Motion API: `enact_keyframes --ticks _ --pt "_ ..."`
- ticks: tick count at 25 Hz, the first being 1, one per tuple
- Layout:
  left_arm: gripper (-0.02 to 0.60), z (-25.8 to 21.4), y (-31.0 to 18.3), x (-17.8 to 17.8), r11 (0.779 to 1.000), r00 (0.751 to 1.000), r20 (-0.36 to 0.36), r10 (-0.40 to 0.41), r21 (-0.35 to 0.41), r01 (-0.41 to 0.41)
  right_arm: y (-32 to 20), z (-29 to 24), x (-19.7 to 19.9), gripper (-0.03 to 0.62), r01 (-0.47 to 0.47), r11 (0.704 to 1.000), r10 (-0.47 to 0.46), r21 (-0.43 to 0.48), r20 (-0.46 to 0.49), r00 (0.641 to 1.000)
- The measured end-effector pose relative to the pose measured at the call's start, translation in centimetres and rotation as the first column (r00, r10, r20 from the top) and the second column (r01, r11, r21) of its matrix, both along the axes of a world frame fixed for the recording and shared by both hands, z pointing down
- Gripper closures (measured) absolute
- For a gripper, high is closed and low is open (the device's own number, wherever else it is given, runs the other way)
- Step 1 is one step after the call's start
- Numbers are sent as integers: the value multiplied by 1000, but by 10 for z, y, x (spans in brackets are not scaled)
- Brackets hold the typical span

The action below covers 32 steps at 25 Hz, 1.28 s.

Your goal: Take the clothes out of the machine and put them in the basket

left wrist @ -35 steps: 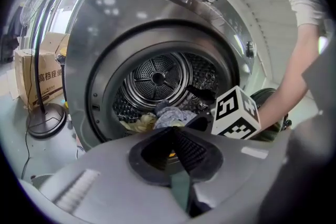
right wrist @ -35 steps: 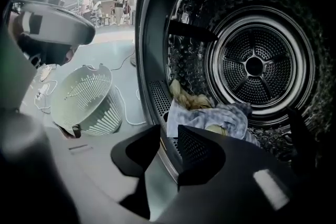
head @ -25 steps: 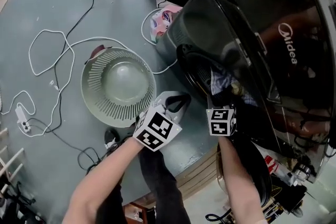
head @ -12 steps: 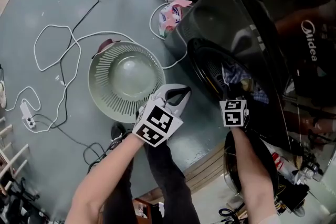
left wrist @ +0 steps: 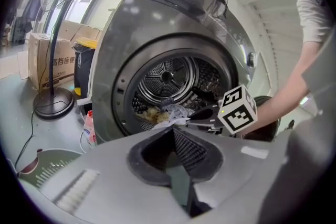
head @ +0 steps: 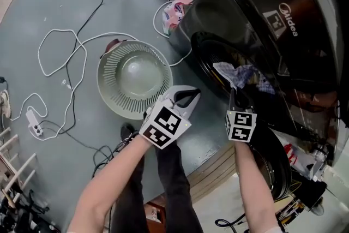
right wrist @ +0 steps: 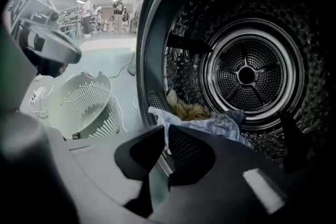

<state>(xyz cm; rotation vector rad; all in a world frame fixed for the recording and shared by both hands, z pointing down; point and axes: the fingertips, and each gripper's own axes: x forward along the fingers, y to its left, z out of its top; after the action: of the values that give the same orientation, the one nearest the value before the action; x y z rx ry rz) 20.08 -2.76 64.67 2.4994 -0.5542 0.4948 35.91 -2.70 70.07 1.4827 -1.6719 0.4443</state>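
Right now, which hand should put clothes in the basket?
Right: the right hand-held gripper has just closed its jaws on the blue-white cloth; the left hand-held gripper is shut, empty.

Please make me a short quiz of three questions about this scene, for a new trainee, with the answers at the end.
1. True or false: the green basket on the floor already holds clothes.
2. What is between the jaws of the right gripper? A) a blue-and-white cloth B) the basket's rim C) nothing
3. Are the jaws of the left gripper apart or together?
Key: 1. False; its inside is bare. 2. A; the jaws have just been closing and now pinch the cloth at the mouth of the drum. 3. Together, with nothing between them.
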Motion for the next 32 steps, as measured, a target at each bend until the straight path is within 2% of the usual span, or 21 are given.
enact_keyframes --ticks 3,6,9,12,16,19,23,26,28,32 --pt "525 -8 6 -2 998 999 0 54 19 -54 10 -29 -16 569 -21 998 19 57 41 999" --pt "525 -14 11 -1 996 997 -2 83 35 -83 21 -60 -38 569 8 994 -16 111 78 997" --pt "436 -21 15 3 990 992 -2 129 56 -129 31 -89 -60 569 32 986 -52 163 121 991" --pt "414 -24 20 2 983 985 9 170 75 -170 35 -117 -86 569 49 976 -92 212 195 977" --pt "323 -35 35 10 959 966 53 254 118 -259 42 -163 -110 569 19 960 -91 278 247 965" --pt "276 -46 41 12 940 950 100 295 147 -307 43 -189 -134 569 23 956 -105 294 269 957" --pt "257 -60 43 21 905 930 129 344 217 -365 42 -228 -168 569 71 936 -182 344 303 935" --pt "255 -78 38 33 893 935 111 338 276 -355 47 -260 -181 569 81 925 -212 371 327 921" --pt "255 -91 36 42 891 939 85 334 296 -344 54 -279 -185 569 65 919 -216 388 360 908" --pt "255 -104 45 60 880 931 64 360 309 -362 76 -311 -190 569 -30 909 -180 416 455 872"
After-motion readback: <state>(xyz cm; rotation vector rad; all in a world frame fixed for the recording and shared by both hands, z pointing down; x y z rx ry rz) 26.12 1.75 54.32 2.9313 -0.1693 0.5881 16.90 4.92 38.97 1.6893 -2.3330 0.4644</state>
